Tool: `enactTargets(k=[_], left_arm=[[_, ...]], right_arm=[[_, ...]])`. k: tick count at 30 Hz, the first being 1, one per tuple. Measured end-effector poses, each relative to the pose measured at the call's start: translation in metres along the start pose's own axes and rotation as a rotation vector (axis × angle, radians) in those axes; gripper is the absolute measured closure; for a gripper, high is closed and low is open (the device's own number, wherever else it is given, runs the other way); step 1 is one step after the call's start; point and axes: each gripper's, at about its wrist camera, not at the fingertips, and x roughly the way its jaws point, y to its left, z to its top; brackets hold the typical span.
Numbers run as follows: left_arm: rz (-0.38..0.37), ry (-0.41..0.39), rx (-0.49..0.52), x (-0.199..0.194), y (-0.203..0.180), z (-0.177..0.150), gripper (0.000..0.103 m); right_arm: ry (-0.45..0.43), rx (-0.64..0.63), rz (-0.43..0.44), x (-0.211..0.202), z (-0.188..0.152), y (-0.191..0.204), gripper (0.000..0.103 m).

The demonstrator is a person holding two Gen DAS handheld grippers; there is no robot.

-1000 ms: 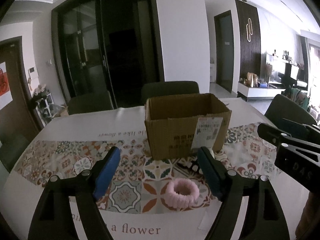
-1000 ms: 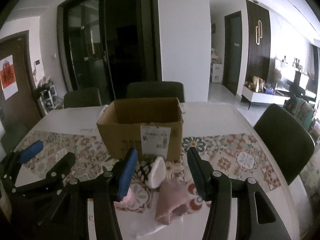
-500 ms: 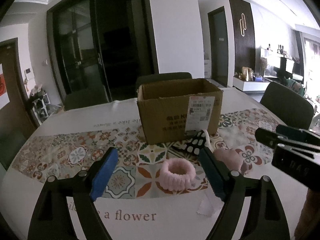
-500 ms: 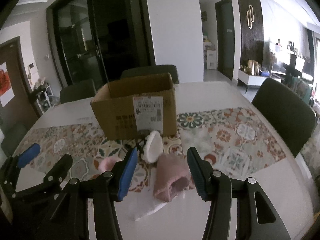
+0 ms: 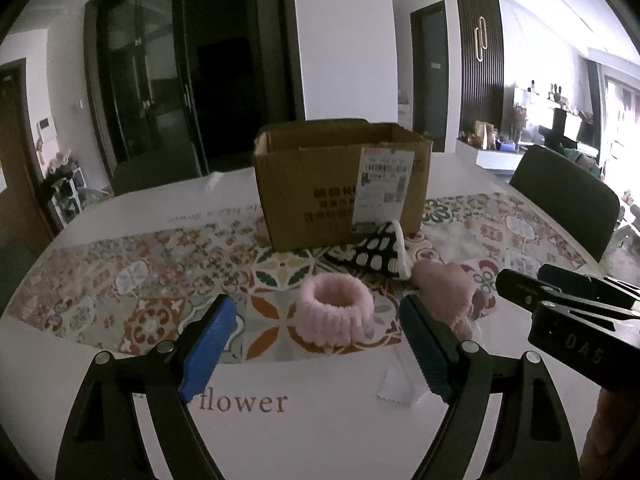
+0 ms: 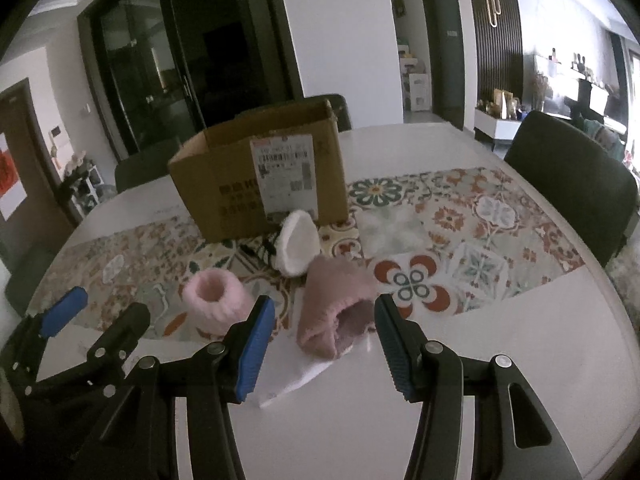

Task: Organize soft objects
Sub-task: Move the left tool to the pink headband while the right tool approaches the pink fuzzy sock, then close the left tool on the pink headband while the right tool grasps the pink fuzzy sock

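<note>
A fluffy pink band (image 5: 335, 309) (image 6: 216, 296) lies on the patterned runner, just beyond my open left gripper (image 5: 316, 348). A dusty-pink knit piece (image 6: 332, 304) (image 5: 448, 292) lies just ahead of my open right gripper (image 6: 324, 344). A black-and-white spotted item with a white lining (image 5: 376, 252) (image 6: 296, 244) rests against the front of an open cardboard box (image 5: 340, 184) (image 6: 260, 176). A white cloth (image 6: 296, 376) (image 5: 396, 380) lies flat under the knit piece. Both grippers are empty.
The oval white table (image 5: 320, 432) carries a patterned runner (image 6: 460, 248). Dark chairs stand at the right (image 6: 576, 172) and behind the box (image 5: 156, 172). The right gripper shows in the left wrist view (image 5: 568, 308), the left gripper in the right wrist view (image 6: 72, 328).
Both grippers have pulled back and lowered toward the table's near edge. The soft items and the box have not moved.
</note>
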Motion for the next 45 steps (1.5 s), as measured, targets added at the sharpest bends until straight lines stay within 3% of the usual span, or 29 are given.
enactTargets(k=[17,34,38,41,45], left_arm=[[-0.063,0.112,0.018,0.051,-0.001,-0.031,0.015],[-0.112,0.201,0.03,0.112,-0.009,-0.022,0.014],[-0.104,0.212,0.024,0.121,-0.008,-0.021,0.014],[-0.112,0.222,0.02,0.126,-0.009,-0.019,0.019],[-0.103,0.22,0.032,0.129,-0.011,-0.017,0.037]], right_arm=[[0.062,-0.021,0.031,0.045,-0.02,0.003,0.049],[0.104,0.005,0.045,0.08,-0.016,0.002,0.051],[0.122,0.014,0.047,0.087,-0.014,0.002,0.06],[0.125,0.019,0.039,0.091,-0.012,0.001,0.062],[0.129,0.022,0.032,0.093,-0.011,0.0,0.073]])
